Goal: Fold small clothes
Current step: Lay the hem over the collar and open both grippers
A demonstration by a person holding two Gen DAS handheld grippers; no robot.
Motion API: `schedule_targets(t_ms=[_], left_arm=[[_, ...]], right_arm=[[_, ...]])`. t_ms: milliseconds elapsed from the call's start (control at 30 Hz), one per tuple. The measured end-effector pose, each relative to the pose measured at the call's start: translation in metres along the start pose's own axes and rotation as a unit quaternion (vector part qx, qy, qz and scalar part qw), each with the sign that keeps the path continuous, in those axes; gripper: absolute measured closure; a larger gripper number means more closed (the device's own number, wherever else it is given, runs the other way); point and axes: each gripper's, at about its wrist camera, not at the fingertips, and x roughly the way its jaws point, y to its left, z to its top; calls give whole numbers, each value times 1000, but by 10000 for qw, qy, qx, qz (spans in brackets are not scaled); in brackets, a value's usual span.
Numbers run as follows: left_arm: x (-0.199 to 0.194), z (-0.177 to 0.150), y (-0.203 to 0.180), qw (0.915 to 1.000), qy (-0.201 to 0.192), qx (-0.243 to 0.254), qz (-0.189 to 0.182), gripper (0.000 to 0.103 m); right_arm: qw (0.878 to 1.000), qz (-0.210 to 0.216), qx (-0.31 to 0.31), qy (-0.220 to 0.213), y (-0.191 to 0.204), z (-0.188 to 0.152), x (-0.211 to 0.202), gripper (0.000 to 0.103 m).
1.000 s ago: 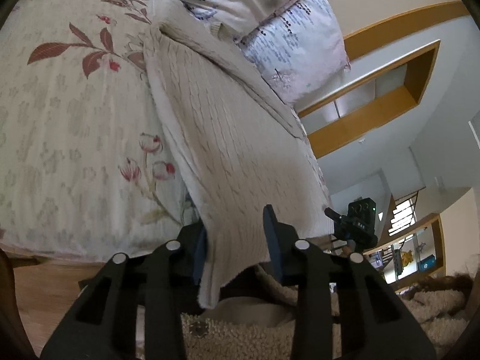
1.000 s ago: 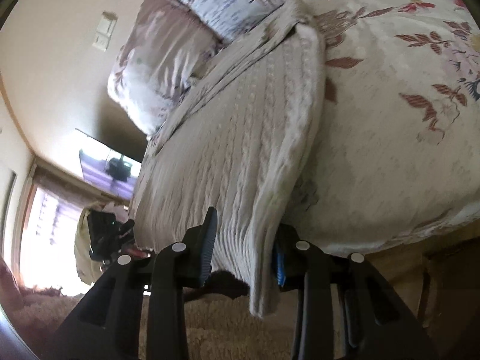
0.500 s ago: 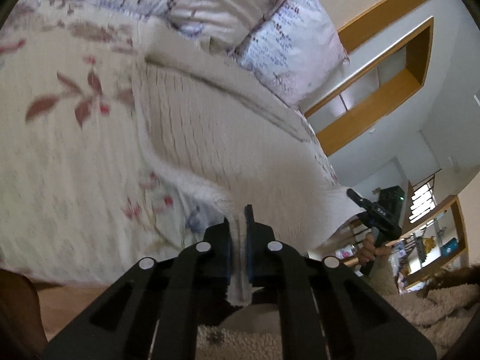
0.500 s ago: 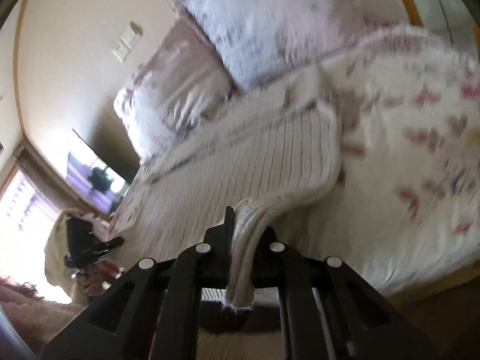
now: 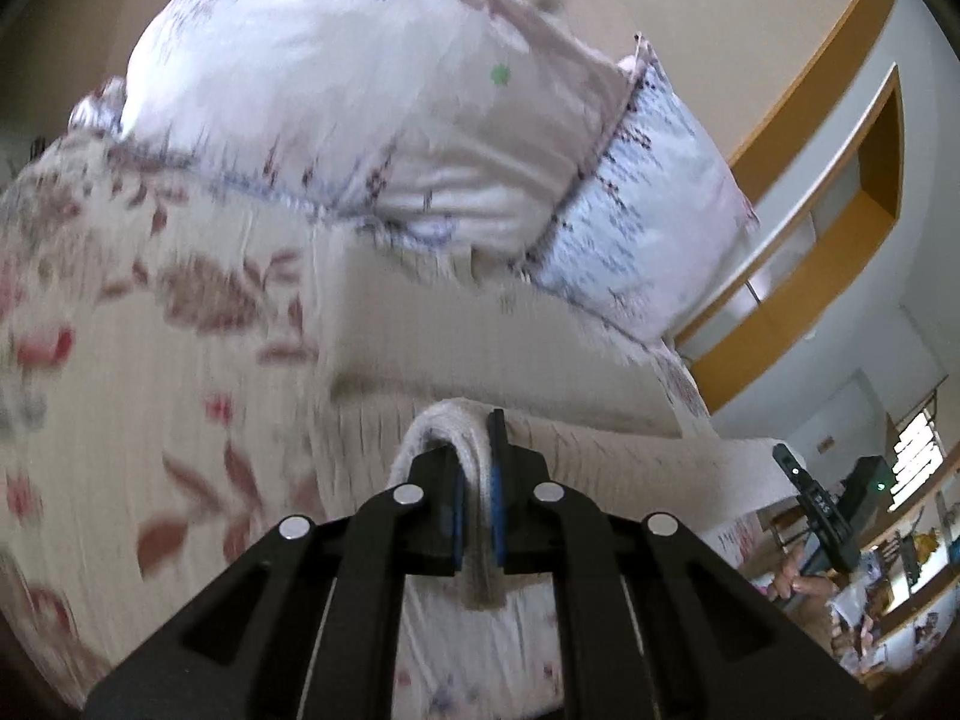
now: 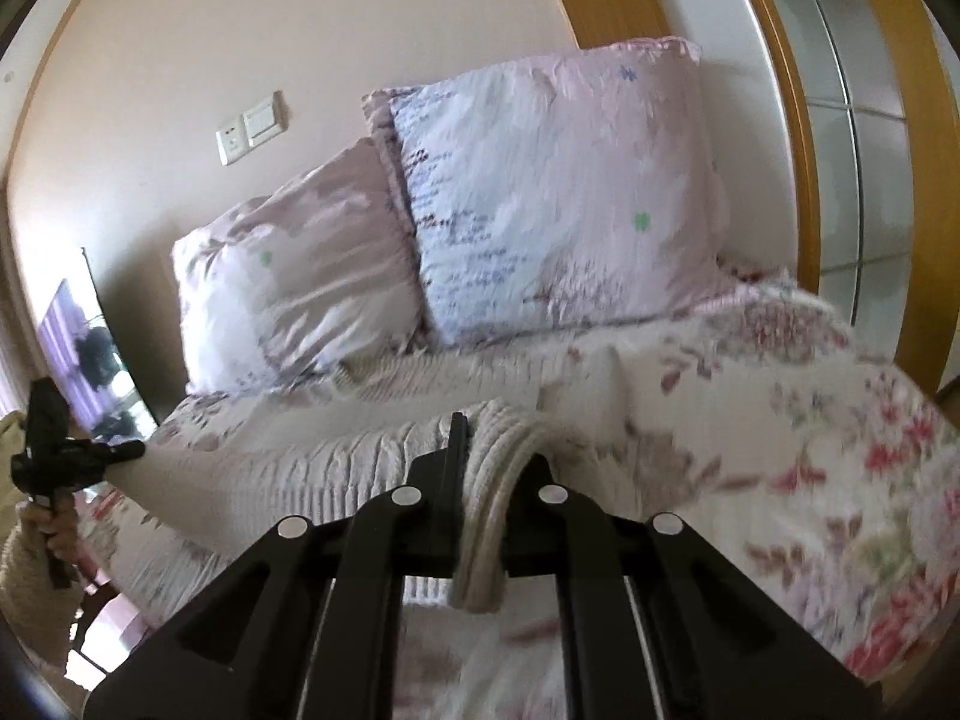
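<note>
- A cream cable-knit sweater [image 5: 600, 456] lies on a bed whose bedspread [image 5: 138, 360] is pale with red and brown flowers and leaves.
- The left gripper [image 5: 477, 480] has its two fingers closed tight on a bunched edge of the sweater. The knit loops up over the finger on the bedspread side, passes between the blue pads, and a short end hangs below them.
- From that grip the sweater stretches as a lifted band across the bed toward the right gripper [image 5: 810, 492], which shows small and dark at the far end, held by a hand [image 5: 792, 582].
- In the right wrist view, the right gripper [image 6: 486, 480] is likewise clamped shut on a thick ribbed fold of the sweater [image 6: 336, 456], with a stub of knit drooping beneath the fingers.
- There the sweater runs across the bedspread [image 6: 810, 450] to the left gripper [image 6: 129, 450], seen at the edge of the frame with a hand [image 6: 54, 531] around its handle.
- Beyond the sweater, at the head of the bed, two pink and white patterned pillows [image 6: 540, 204] lean against a beige wall.
- A wall switch [image 6: 252, 129] sits above the pillows.
- Both views are blurred, so the knit pattern is soft.
</note>
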Motion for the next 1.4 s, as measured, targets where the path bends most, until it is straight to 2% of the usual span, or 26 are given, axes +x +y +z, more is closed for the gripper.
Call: schedule_targets(t_ms=[267,433,600,733,867,1033,1067,1100,1133,1167,1200,1267,1333,1400], left_arm=[[40,59,-8,9991,-252,142,299,97],[79,86,2,9990,-178,-85,390,97],[116,99,18,9985,-61,-294,462,97],[155,96,43,9957,257,-678,571,97],[181,86,70,9896,601,-1200,512,97],[182,91,78,9867,615,-1495,146,93],[184,93,79,9852,617,-1598,71,87],[185,95,81,9836,606,-1698,-14,83],[188,97,83,9807,574,-1868,-99,74],[190,97,84,9789,550,-1960,-156,68],[192,99,85,9768,522,-2067,-222,65],[194,102,86,9727,427,-2259,-326,58],[191,105,86,9700,306,-2381,-372,51],[184,105,84,9705,243,-2369,-369,48]], right_arm=[[9997,-237,78,-70,0,38,52,95],[9991,-292,300,53,-9,51,89,95],[9974,-311,606,228,-24,54,125,95],[9927,-433,883,704,-41,44,167,95],[9772,-499,1418,1498,-62,20,208,95],[9658,-179,2031,1602,-77,18,213,94],[9628,-118,2200,1566,-81,20,215,92],[9584,-25,2390,1559,-84,24,217,82],[9531,110,2592,1559,-88,26,220,72],[9436,350,2932,1498,-94,29,226,50],[9383,454,3118,1427,-97,32,228,37],[9346,544,3276,1272,-97,40,234,36],[9366,533,3250,1200,-95,48,237,36],[9411,528,3147,1123,-91,51,231,36]])
